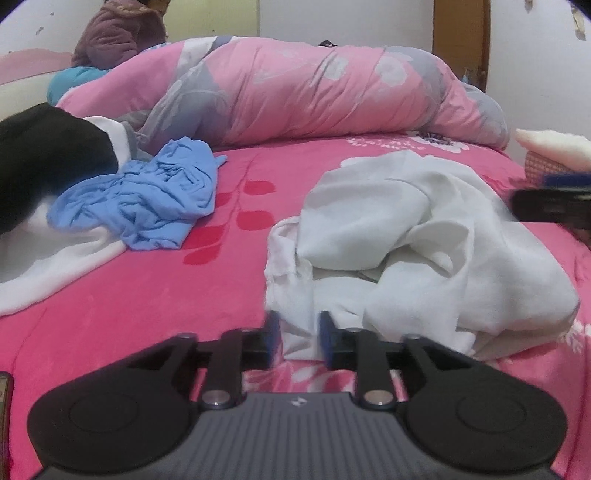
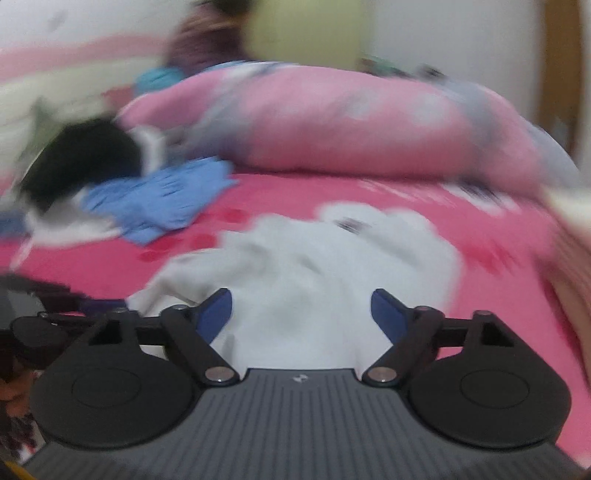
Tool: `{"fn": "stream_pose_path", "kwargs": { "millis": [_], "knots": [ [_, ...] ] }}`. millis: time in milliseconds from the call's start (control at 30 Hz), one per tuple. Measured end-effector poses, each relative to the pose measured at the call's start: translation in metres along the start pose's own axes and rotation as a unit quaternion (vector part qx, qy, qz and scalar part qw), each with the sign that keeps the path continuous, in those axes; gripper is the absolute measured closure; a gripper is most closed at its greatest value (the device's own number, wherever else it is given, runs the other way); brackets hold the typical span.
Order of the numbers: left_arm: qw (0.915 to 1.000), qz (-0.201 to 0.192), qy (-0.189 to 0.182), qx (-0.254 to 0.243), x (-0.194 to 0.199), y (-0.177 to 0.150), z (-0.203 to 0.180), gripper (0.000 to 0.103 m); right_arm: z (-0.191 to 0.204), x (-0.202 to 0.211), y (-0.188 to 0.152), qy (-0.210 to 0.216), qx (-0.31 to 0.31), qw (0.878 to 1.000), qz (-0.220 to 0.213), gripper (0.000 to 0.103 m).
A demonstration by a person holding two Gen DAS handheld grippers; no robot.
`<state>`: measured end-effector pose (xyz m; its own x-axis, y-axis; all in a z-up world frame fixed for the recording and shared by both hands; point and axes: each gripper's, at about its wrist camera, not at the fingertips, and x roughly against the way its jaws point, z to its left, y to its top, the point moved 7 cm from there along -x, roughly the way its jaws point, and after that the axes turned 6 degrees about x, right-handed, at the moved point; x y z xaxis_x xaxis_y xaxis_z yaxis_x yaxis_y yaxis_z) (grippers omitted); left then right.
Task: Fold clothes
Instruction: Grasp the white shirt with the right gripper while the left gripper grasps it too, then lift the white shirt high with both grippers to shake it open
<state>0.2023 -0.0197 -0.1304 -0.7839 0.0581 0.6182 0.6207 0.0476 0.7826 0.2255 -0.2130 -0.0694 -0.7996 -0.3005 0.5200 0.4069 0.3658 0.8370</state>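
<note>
White garment sits crumpled on the pink bedsheet, near-right of the bed. Left gripper has its jaws narrowed around the near edge of it w/ cloth between the blue pads, but can't tell if they actually pinch it. Right gripper hangs over the same white pile, jaws spread wide, nothing in them; that view's blurry tho. Blue garment is bunched up far-left, next to a black-and-white garment. Rolled pink quilt lies across the far side, a person in a purple jacket behind it.
</note>
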Motion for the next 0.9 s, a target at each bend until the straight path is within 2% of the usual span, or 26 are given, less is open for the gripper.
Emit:
{"fn": "stream_pose_path", "kwargs": {
  "millis": [67, 200, 233, 267, 300, 333, 400, 500, 600, 667, 800, 900],
  "knots": [
    [1.0000, -0.003, 0.000, -0.004, -0.002, 0.001, 0.001, 0.047, 0.018, -0.030, 0.018, 0.001, 0.060, 0.998, 0.005, 0.013],
    [1.0000, 0.003, 0.000, -0.006, -0.014, 0.002, 0.002, 0.046, 0.027, -0.092, 0.030, -0.020, 0.114, 0.992, 0.053, 0.011],
    [1.0000, 0.006, 0.000, -0.004, -0.018, 0.002, 0.003, 0.046, 0.025, -0.103, 0.025, -0.012, 0.110, 0.991, 0.079, 0.019],
    [1.0000, 0.009, -0.001, -0.002, -0.021, 0.001, 0.003, 0.045, 0.022, -0.111, 0.020, -0.002, 0.093, 0.991, 0.100, 0.035],
    [0.9999, 0.012, -0.001, -0.001, -0.024, 0.001, 0.003, 0.045, 0.018, -0.114, 0.014, 0.006, 0.074, 0.990, 0.116, 0.080],
    [0.9999, 0.015, -0.002, 0.001, -0.028, 0.001, 0.003, 0.044, 0.006, -0.098, 0.010, -0.002, 0.044, 0.994, 0.104, 0.098],
    [0.9998, 0.019, -0.002, 0.003, -0.033, 0.000, 0.004, 0.043, -0.019, -0.066, 0.000, -0.018, -0.016, 0.997, 0.080, 0.099],
    [0.9998, 0.020, 0.000, 0.009, -0.032, 0.000, 0.003, 0.043, -0.056, -0.017, -0.013, -0.042, -0.106, 0.993, 0.043, 0.100],
    [0.9996, 0.023, 0.000, 0.015, -0.028, -0.001, 0.001, 0.043, -0.093, 0.032, -0.030, -0.066, -0.194, 0.979, 0.007, 0.100],
    [0.9996, 0.024, -0.003, 0.015, -0.023, -0.002, -0.001, 0.043, -0.111, 0.074, -0.059, -0.098, -0.234, 0.967, -0.003, 0.100],
    [0.9998, 0.021, 0.000, 0.002, -0.012, -0.003, -0.006, 0.043, -0.123, 0.135, -0.133, -0.146, -0.301, 0.942, 0.020, 0.100],
    [0.9998, 0.017, 0.006, -0.007, -0.005, -0.003, -0.009, 0.042, -0.125, 0.160, -0.191, -0.185, -0.338, 0.921, 0.058, 0.100]
  ]
}}
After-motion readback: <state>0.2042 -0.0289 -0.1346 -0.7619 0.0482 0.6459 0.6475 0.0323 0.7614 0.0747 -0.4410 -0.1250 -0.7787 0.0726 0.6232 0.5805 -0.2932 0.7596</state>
